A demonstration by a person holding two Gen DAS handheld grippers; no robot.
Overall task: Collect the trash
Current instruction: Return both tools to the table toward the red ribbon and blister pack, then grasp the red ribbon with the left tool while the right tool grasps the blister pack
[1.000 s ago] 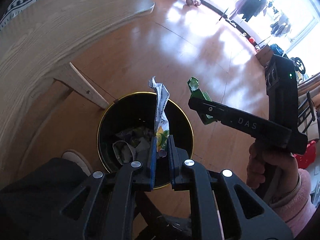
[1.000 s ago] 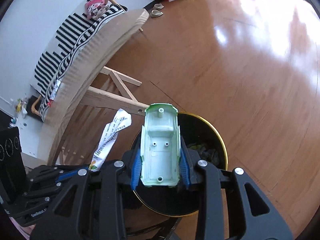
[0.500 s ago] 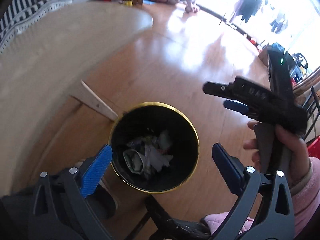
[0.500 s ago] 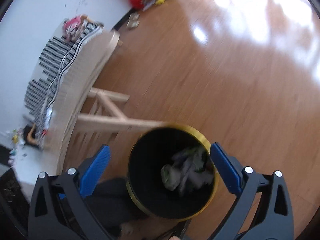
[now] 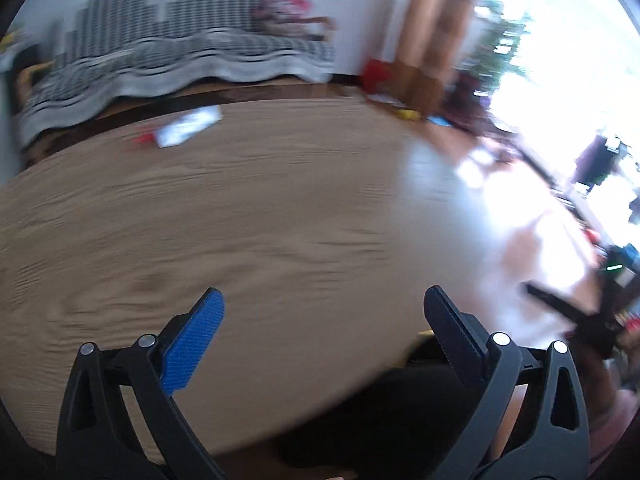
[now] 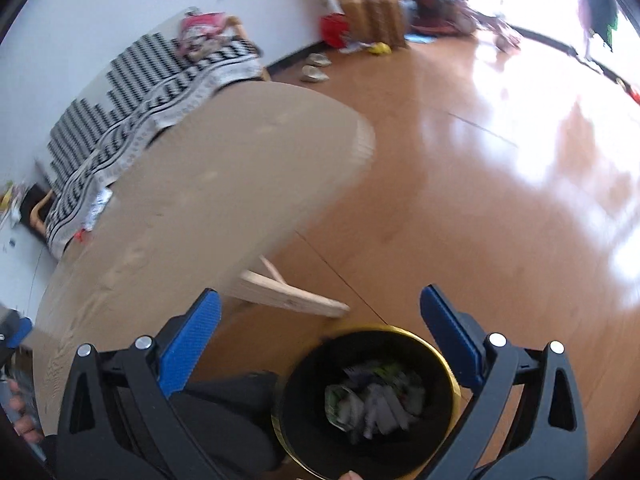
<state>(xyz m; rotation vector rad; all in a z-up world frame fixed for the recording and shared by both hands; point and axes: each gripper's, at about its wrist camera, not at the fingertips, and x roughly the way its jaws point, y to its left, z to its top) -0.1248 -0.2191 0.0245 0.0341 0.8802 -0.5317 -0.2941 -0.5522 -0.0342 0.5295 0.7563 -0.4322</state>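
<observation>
A second ago we held a wrapper and a green piece over the bin (image 6: 372, 400); now both lie inside it. Our left gripper (image 5: 320, 320) and right gripper (image 6: 318, 318) are wide open and hold nothing. We swing left toward the table (image 5: 240, 220), where 1 more scrap (image 5: 188, 130) waits.

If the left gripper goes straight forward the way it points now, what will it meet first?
Probably the wooden table top: the open left gripper points low across it. The white wrapper lies farther off to the left, though blur makes depth uncertain.
</observation>
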